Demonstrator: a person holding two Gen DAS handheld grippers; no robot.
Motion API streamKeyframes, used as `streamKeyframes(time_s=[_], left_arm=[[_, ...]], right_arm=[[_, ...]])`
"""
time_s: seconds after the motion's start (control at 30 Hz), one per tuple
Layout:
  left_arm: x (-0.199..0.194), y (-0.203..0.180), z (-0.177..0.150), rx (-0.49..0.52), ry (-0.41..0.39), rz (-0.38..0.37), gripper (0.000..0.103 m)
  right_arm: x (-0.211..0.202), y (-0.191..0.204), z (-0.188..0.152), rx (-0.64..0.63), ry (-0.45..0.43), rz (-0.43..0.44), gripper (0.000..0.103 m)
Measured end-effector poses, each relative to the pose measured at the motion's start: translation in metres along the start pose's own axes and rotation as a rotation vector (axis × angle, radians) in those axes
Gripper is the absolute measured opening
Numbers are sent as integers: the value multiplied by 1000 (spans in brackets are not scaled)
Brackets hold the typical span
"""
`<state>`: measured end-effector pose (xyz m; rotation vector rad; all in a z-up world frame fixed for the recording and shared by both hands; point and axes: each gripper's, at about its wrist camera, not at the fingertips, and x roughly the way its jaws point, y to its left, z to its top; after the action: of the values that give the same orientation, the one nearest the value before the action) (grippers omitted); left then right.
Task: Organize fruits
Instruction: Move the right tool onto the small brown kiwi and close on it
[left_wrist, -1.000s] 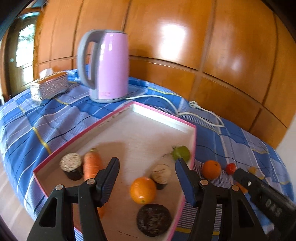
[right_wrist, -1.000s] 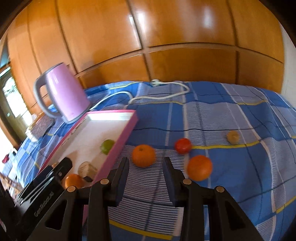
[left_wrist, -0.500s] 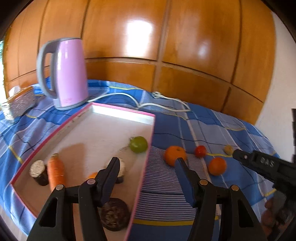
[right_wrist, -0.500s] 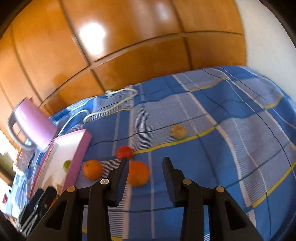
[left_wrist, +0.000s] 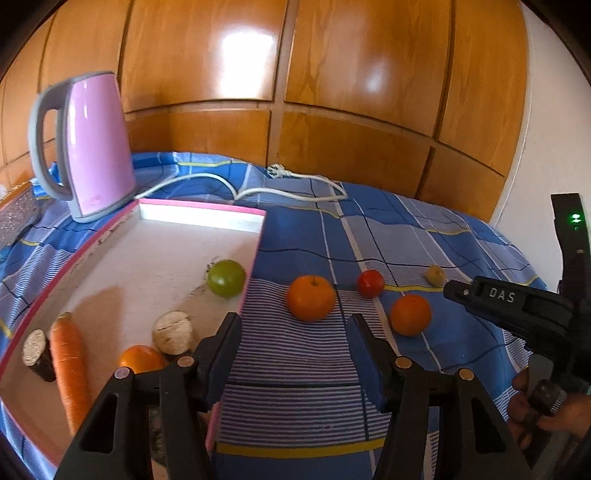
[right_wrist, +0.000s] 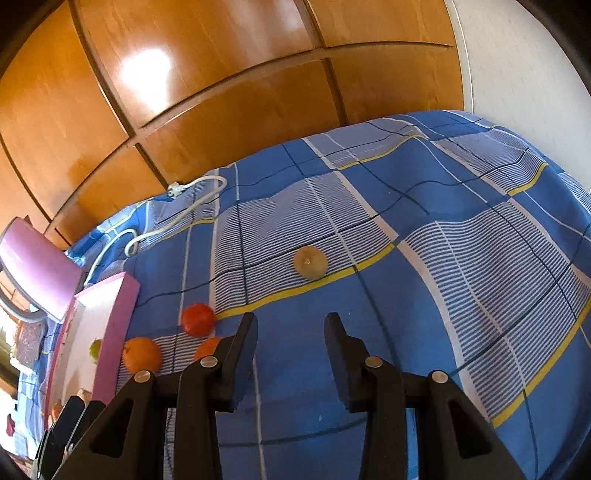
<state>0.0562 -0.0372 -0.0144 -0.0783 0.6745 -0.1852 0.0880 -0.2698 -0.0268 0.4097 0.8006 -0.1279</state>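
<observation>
Blue checked cloth (left_wrist: 388, 229), wood-panelled wall (left_wrist: 258, 74)

Bright daylight fills both views. White glare patches sit on the glossy wooden wall panels (left_wrist: 243, 55) at 12 o'clock in the left view and 10 o'clock in the right. Fisheye bending curves straight lines toward dark vignetted corners. The pink kettle (left_wrist: 92, 144) looks slightly smeared; shadows stay soft.

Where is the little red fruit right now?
The little red fruit sits on the blue checked cloth, outside the pink tray, between two oranges. A small yellowish fruit lies to its right.
</observation>
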Motion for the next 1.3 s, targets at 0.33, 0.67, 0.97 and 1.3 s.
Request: streamKeyframes(time_s=[0.33, 0.67, 0.97, 1.3], left_arm=[[24, -5, 10, -16, 28, -28, 68], [48, -12, 15, 3, 65, -31, 68], [53, -12, 16, -10, 84, -63, 67], [45, -4, 14, -52, 74, -117, 67]], right_arm=[[23, 0, 17, -14, -9, -56, 38], [48, 3, 30, -55, -7, -101, 38], [60, 3, 32, -55, 14, -85, 27], [50, 0, 24, -71, 24, -88, 27]])
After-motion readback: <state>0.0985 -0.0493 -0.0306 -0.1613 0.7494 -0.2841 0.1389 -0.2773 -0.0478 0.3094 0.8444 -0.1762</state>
